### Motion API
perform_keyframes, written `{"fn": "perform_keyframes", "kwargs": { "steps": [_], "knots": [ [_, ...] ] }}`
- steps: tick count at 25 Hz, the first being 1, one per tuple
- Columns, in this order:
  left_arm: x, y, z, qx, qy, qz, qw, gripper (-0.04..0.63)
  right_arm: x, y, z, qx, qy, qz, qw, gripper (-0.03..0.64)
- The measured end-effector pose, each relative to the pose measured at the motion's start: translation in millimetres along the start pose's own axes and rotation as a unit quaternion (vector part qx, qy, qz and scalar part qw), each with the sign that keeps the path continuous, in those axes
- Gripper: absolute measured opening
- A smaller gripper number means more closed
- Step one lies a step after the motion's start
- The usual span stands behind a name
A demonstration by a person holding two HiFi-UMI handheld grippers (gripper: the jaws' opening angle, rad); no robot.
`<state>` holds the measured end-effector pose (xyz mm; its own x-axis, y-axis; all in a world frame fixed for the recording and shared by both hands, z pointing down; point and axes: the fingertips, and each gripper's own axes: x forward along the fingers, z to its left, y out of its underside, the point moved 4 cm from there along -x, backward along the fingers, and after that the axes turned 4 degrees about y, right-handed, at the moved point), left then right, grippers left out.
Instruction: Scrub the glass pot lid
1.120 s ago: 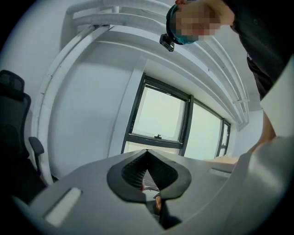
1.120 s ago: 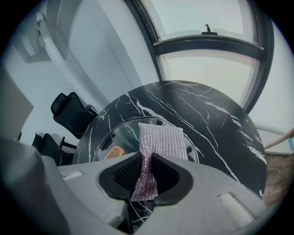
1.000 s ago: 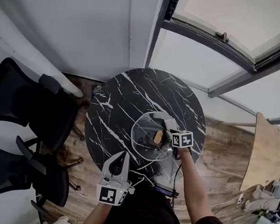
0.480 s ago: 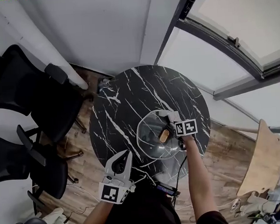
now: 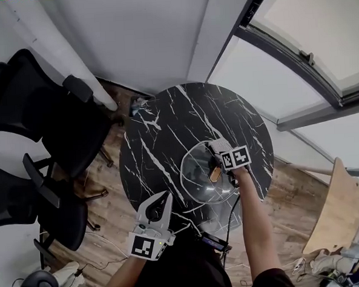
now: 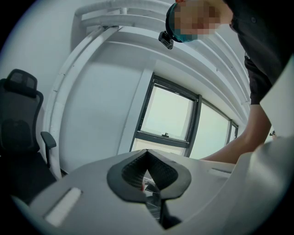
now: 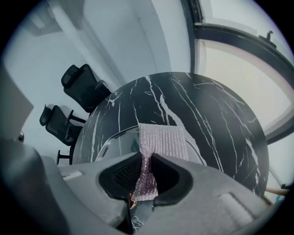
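The glass pot lid (image 5: pixel 200 176) lies flat on the round black marble table (image 5: pixel 161 141), its brown knob (image 5: pixel 215 174) partly under my right gripper (image 5: pixel 221 150). That gripper is shut on a silvery scrubbing cloth (image 7: pixel 161 144), which drapes forward over the far right part of the lid (image 7: pixel 112 142). In the right gripper view the cloth runs down between the jaws of the right gripper (image 7: pixel 146 172). My left gripper (image 5: pixel 163 199) hovers off the table's near edge, left of the lid and apart from it. The left gripper (image 6: pixel 147 158) points up at the window, jaws touching, nothing in them.
Two black office chairs (image 5: pixel 31 100) (image 5: pixel 19 204) stand on the wood floor left of the table. A window frame (image 5: pixel 296 60) runs along the right. A wooden tabletop (image 5: pixel 332 209) sits at the right. Cables (image 5: pixel 216 244) hang by the table's near edge.
My right gripper has slid the cloth from the lid's near right side toward its far right side. The left gripper has hardly moved.
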<state>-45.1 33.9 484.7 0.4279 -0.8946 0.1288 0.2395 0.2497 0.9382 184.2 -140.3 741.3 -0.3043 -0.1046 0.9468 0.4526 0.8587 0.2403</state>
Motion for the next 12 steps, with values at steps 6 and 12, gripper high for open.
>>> {"fn": "perform_keyframes", "kwargs": {
  "steps": [6, 12],
  "knots": [
    [-7.3, -4.9, 10.5, -0.006, -0.008, -0.01, 0.9999, 0.002, 9.5, -8.5, 15.6, -0.032, -0.028, 0.036, 0.998, 0.074],
    [-14.1, -8.2, 16.1, -0.009, -0.006, -0.011, 0.9999, 0.002, 14.7, -10.1, 35.6, -0.062, -0.04, 0.059, 0.996, 0.072]
  ]
}}
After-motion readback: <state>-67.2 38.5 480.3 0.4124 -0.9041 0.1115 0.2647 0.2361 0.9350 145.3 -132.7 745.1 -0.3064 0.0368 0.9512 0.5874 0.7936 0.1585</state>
